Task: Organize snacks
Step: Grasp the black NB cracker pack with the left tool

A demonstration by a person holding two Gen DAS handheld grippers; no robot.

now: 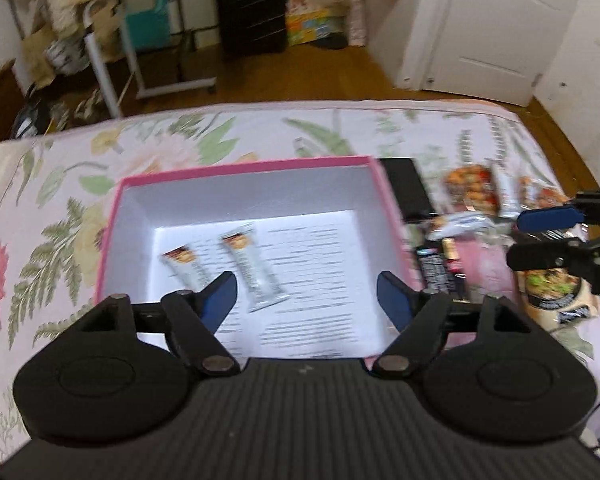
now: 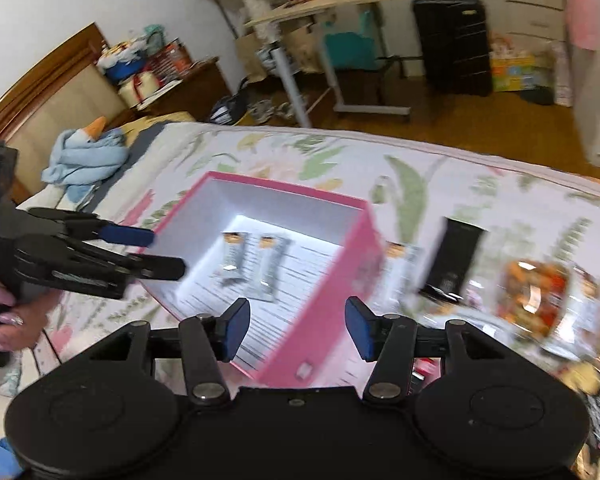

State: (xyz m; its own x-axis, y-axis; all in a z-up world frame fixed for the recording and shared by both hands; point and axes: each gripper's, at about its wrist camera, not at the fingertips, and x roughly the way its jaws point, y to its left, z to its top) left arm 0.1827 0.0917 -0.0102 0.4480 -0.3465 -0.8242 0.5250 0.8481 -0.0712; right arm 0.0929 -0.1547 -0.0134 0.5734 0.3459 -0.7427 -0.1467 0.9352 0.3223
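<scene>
**Two bars boxed, the pile still waiting**

From the left wrist view, my left gripper (image 1: pixel 306 294) hangs over the pink box (image 1: pixel 112 232) with fingers wide and empty; two snack bars (image 1: pixel 256 268) lie inside on a printed sheet; the loose snacks (image 1: pixel 470 192) sit on the bed (image 1: pixel 60 168) just beside the box.

From the right wrist view, my right gripper (image 2: pixel 298 328) is also spread and empty above the box's near wall; a careless descent could knock this wall; the picture is blurred, so I may misjudge the pile.

a home bedroom: floral-sheeted bed (image 2: pixel 260 152), wooden headboard (image 2: pixel 40 92), suitcase (image 1: pixel 252 4), closet door (image 1: pixel 496 20)
</scene>
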